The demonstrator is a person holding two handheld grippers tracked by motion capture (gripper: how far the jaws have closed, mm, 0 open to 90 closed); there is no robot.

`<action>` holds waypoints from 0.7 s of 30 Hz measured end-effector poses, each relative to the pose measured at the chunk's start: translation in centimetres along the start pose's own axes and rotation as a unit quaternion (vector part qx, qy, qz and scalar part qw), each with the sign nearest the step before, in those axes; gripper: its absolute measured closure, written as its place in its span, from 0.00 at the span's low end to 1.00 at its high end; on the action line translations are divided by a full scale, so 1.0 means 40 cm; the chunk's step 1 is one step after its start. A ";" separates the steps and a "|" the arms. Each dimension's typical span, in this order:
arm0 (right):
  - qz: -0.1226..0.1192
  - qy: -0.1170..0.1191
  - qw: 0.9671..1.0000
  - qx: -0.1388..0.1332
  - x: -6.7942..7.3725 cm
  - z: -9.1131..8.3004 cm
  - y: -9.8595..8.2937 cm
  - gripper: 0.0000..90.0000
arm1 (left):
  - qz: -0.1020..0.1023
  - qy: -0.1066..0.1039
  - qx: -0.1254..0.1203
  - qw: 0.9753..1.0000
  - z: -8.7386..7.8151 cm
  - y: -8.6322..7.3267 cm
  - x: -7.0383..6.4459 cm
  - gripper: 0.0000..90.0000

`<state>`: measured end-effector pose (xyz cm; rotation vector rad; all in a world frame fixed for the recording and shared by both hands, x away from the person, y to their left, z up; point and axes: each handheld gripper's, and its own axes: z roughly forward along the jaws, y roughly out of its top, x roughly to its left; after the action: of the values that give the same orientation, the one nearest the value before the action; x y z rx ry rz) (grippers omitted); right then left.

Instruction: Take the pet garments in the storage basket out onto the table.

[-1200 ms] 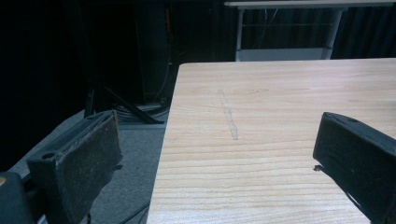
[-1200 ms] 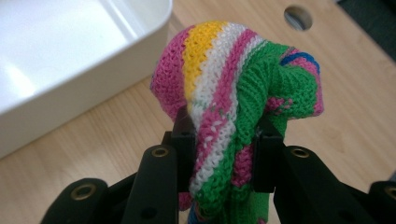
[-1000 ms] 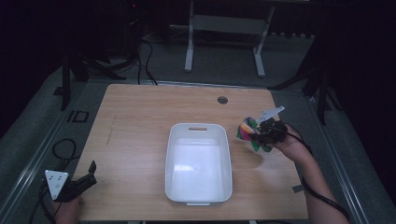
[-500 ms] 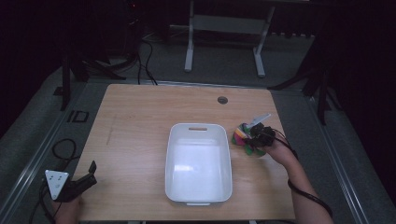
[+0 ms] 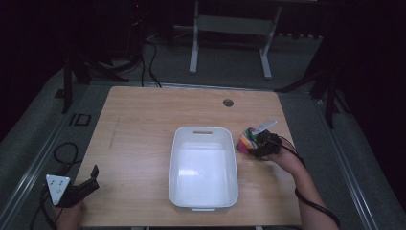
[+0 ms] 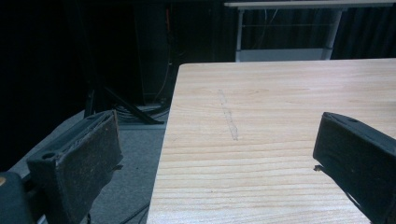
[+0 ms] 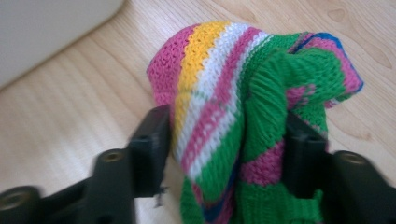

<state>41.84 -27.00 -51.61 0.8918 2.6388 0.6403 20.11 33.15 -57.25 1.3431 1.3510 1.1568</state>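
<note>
A bundled knitted sock (image 7: 233, 102), striped pink, yellow, white and green, is pinched between the jaws of my right gripper (image 7: 226, 140). In the high view that gripper (image 5: 256, 146) holds the sock (image 5: 246, 140) just off the right side of the white bin (image 5: 203, 194), a little above the wooden table (image 5: 139, 134). My left gripper (image 5: 84, 187) rests at the table's front left corner. Its jaws stand wide apart with nothing between them, over the table's left edge (image 6: 163, 154).
The white bin is a rectangular tub in the middle of the table, with nothing visible in it. A round cable hole (image 5: 228, 102) lies at the back right. Dark floor, cables and a metal frame (image 5: 230, 28) lie beyond the table.
My right gripper has carried the sock leftward and toward the front, from the table's right side to beside the bin's right wall. The left gripper has not moved.
</note>
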 end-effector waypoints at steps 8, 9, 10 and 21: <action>0.023 0.000 0.999 -0.049 -0.003 -0.101 -0.026 0.24 | -0.001 0.002 -0.001 1.000 0.000 0.000 0.000 0.02; 0.032 0.000 0.998 -0.059 -0.002 -0.114 -0.032 0.22 | -0.001 0.003 -0.001 1.000 0.000 0.000 0.000 0.02; 0.040 0.004 0.997 -0.069 -0.003 -0.126 -0.039 0.17 | -0.001 0.003 -0.001 1.000 0.000 0.000 0.001 0.02; 0.092 -0.041 0.979 -0.177 0.031 -0.206 -0.161 0.12 | -0.004 0.002 -0.001 1.000 0.000 0.000 0.002 0.02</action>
<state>34.40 -33.44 -47.83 1.0306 2.2836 1.0560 20.10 33.22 -57.26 1.3322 1.3572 1.1560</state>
